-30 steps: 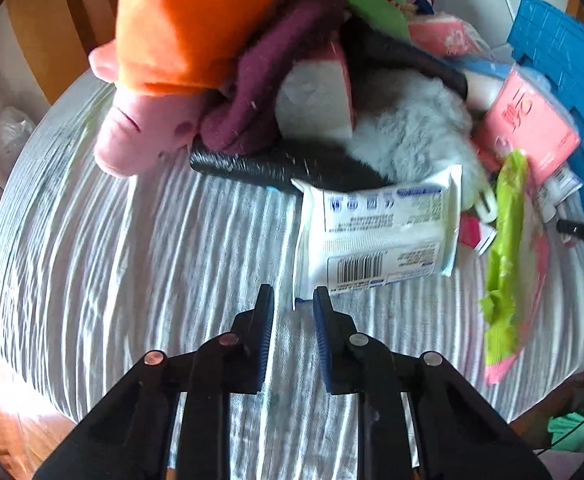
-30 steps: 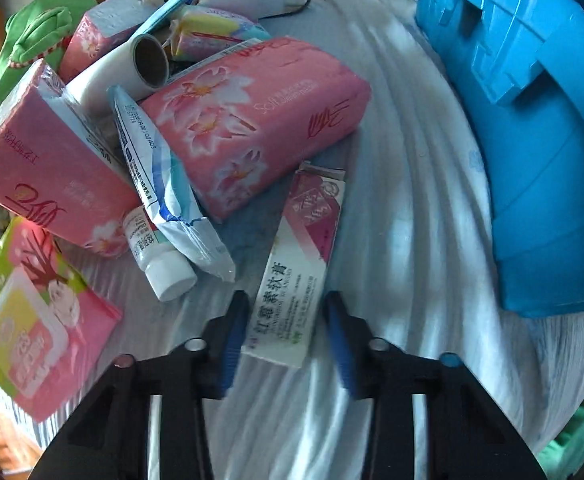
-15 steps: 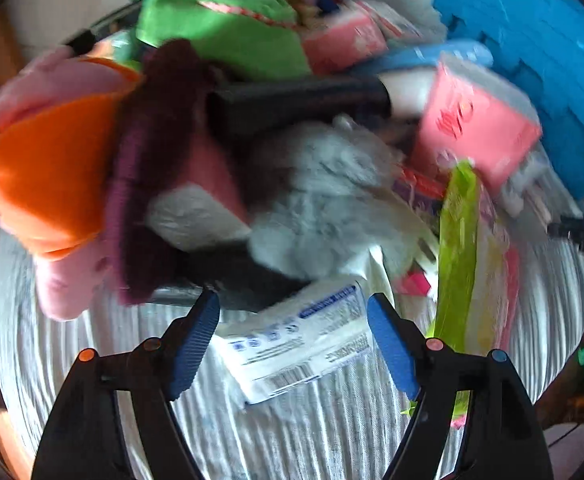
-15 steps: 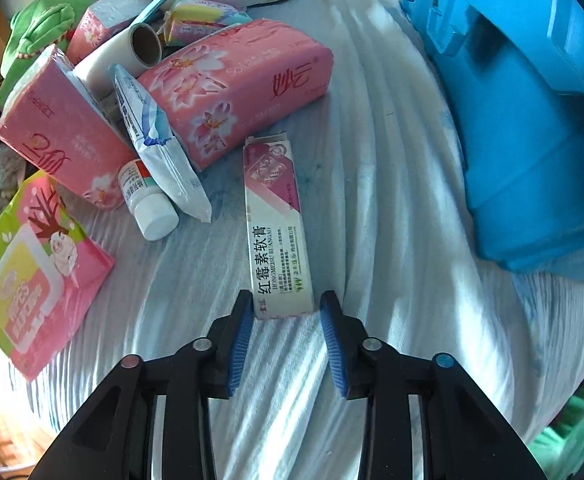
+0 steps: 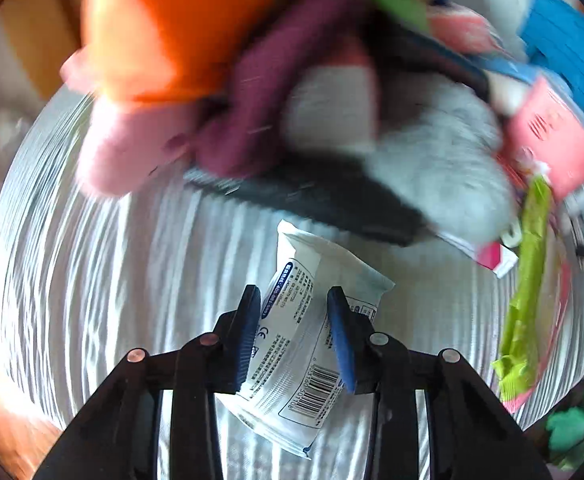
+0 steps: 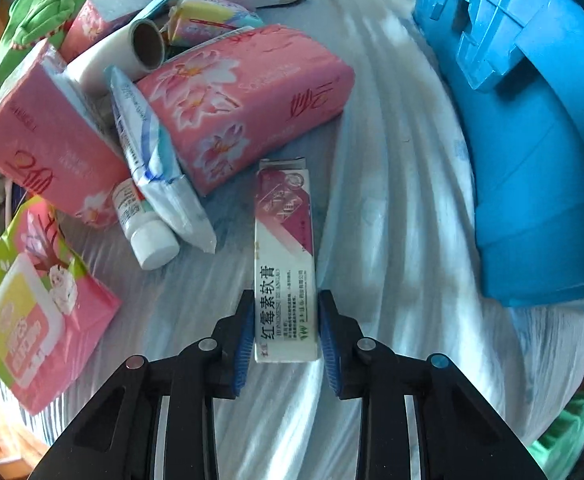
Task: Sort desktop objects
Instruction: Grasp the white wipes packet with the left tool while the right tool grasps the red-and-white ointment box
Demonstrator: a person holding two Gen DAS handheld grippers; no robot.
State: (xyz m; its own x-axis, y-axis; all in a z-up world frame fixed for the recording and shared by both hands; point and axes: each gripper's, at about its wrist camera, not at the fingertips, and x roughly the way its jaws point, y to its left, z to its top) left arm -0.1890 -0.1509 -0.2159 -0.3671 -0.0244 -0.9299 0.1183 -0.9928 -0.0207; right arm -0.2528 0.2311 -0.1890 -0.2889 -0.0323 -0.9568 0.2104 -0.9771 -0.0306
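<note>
In the left wrist view my left gripper (image 5: 293, 300) is shut on a white wipes packet (image 5: 309, 344) with a barcode and holds it over the striped white cloth (image 5: 112, 280). In the right wrist view my right gripper (image 6: 286, 300) is shut on the near end of a pink and white ointment box (image 6: 284, 264) that lies on the cloth (image 6: 391, 240). The box points away from me.
A blurred pile of plush toys and clothes (image 5: 252, 92) lies beyond the left gripper. Pink tissue packs (image 6: 244, 100), a toothpaste tube (image 6: 152, 160), a white bottle (image 6: 144, 228) and a green-pink wipes pack (image 6: 32, 312) lie left of the box. A blue crate (image 6: 531, 120) stands right.
My left gripper opened wide, then closed on the wipes packet, which now stands lengthwise between the fingers. My right gripper narrowed onto the ointment box, which turned straight.
</note>
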